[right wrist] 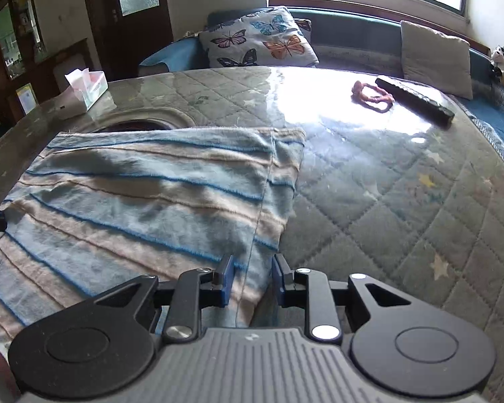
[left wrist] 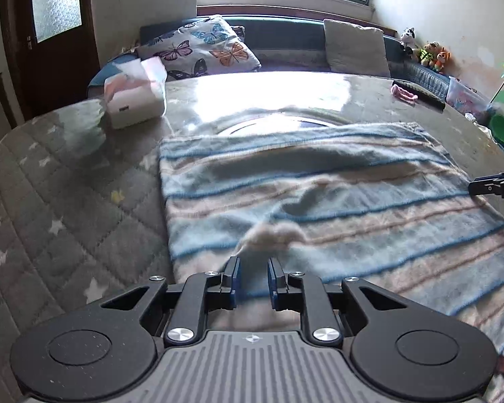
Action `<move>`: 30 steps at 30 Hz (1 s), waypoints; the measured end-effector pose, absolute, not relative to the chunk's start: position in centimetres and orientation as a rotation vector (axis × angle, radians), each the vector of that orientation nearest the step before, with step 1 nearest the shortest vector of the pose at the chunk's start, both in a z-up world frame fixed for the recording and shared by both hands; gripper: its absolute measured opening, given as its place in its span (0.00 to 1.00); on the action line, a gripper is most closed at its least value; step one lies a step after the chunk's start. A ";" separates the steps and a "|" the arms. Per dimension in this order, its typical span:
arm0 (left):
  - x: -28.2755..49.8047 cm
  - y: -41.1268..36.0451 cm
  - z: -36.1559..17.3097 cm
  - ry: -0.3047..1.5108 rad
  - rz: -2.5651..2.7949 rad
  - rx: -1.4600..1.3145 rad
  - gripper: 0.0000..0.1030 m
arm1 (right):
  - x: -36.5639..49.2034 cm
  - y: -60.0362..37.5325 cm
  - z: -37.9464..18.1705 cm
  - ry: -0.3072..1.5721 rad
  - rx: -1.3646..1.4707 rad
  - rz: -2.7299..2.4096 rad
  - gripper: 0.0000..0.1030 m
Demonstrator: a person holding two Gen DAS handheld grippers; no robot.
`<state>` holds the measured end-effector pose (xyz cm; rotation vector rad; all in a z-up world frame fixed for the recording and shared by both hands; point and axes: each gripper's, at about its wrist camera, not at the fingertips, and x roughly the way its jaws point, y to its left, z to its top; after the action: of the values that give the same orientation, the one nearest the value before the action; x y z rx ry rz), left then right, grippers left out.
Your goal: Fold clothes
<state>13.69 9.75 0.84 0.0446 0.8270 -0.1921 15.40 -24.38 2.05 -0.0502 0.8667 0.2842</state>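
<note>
A fuzzy garment with blue and beige stripes lies flat on the quilted table cover; it also shows in the right wrist view. My left gripper is open, its jaws astride a raised white fluffy tuft of the garment near its front edge. My right gripper is open, its jaws astride the garment's right edge by a seam. The right gripper's tip shows at the right edge of the left wrist view.
A tissue box stands at the back left. A pink hair tie and a dark remote lie at the back right. A green bowl sits at the far right. A sofa with a butterfly cushion is behind the table.
</note>
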 end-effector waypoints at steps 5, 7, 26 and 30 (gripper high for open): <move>16.8 7.5 1.3 0.817 -0.234 0.045 0.19 | 17.3 -22.6 2.4 0.846 -0.063 0.322 0.23; 18.4 6.1 1.2 0.812 -0.260 0.046 0.21 | 18.2 -21.5 2.4 0.842 -0.072 0.344 0.23; 28.1 0.3 -1.3 0.792 -0.347 -0.030 0.26 | 25.1 -13.7 0.9 0.804 -0.119 0.479 0.25; 29.3 0.5 -1.2 0.776 -0.318 -0.058 0.27 | 26.8 -12.9 0.3 0.796 -0.112 0.481 0.29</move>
<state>29.32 0.54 -1.23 -0.0582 0.7756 -0.3183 26.76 -12.89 0.34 -0.1122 0.7961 0.4809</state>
